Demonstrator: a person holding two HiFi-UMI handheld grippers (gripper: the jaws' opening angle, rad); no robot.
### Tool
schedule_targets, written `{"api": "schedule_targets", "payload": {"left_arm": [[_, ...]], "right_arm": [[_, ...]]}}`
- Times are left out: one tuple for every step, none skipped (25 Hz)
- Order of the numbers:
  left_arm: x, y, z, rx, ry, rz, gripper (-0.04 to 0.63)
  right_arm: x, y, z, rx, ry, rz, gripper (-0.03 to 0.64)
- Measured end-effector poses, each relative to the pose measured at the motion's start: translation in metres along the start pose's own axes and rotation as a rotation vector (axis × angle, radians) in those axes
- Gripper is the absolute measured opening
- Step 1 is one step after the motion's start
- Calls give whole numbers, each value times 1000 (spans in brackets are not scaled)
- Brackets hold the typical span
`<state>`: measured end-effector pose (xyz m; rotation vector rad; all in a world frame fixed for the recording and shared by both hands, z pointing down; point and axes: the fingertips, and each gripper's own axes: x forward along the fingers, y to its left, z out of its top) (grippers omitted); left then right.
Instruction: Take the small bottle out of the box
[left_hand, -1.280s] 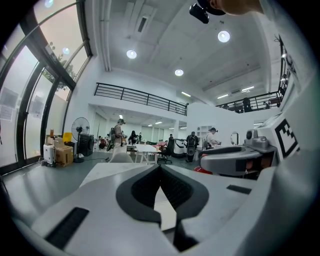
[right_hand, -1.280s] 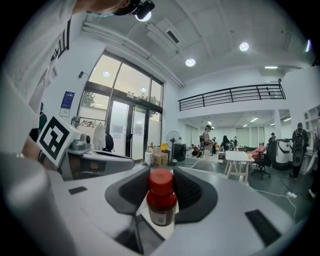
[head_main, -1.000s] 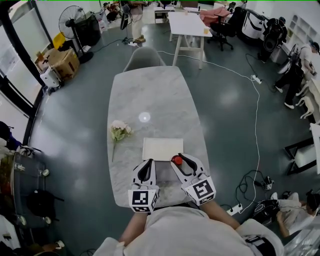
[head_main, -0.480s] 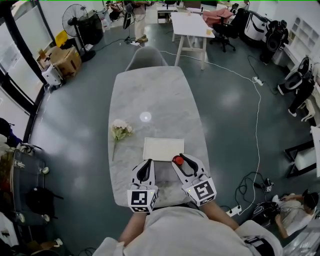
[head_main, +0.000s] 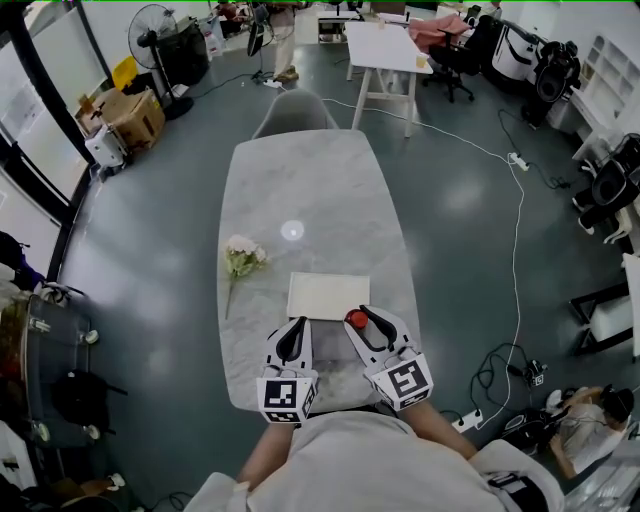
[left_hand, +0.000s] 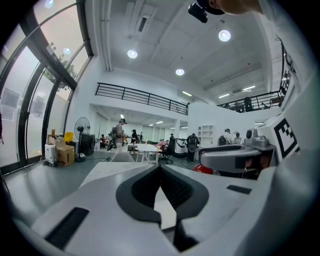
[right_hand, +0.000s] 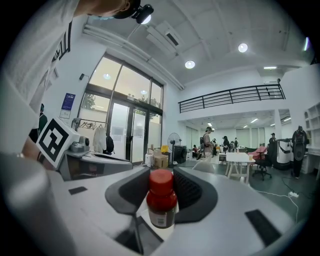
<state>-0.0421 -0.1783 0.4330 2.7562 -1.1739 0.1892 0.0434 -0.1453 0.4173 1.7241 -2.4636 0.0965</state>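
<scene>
Currently: small bottle (right_hand: 161, 200), red cap, rigid, likely light and smooth-sided, pinched upright between the jaws of the right gripper (head_main: 357, 320), lower centre of the head view, at the lower right corner of the white box (head_main: 327, 296); the body below the cap looks the safest hold. Left gripper (left_hand: 160, 172): jaws pressed together, empty. Only the right gripper view shows the label and the pads on the bottle; only the head view shows the box.

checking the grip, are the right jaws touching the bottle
Touching. Right gripper view: the bottle sits pinched between both jaws of the right gripper.
</scene>
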Motion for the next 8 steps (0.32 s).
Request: {"api": "schedule_targets", "payload": {"left_arm": [[0, 1, 0, 2, 2, 1, 23], [0, 1, -1, 3, 3, 1, 23], [0, 2, -1, 5, 3, 1, 23], [1, 2, 0, 6, 3, 0, 23], [1, 3, 0, 6, 3, 0, 23], [1, 3, 0, 6, 2, 0, 23], [0, 4, 0, 4, 2, 1, 23], [0, 4, 0, 3, 1, 1, 23]], "right_arm": [[0, 0, 0, -5, -1, 2, 156], [0, 0, -1, -9, -1, 3, 156], [1, -1, -1, -6, -1, 1, 156], [1, -1, -2, 0, -2, 0, 156], [2, 0, -2, 4, -1, 1, 156], [3, 1, -2, 6, 0, 3, 155], [4, 2, -3, 7, 1, 7, 156], [4, 4, -4, 7, 3, 11, 156]]}}
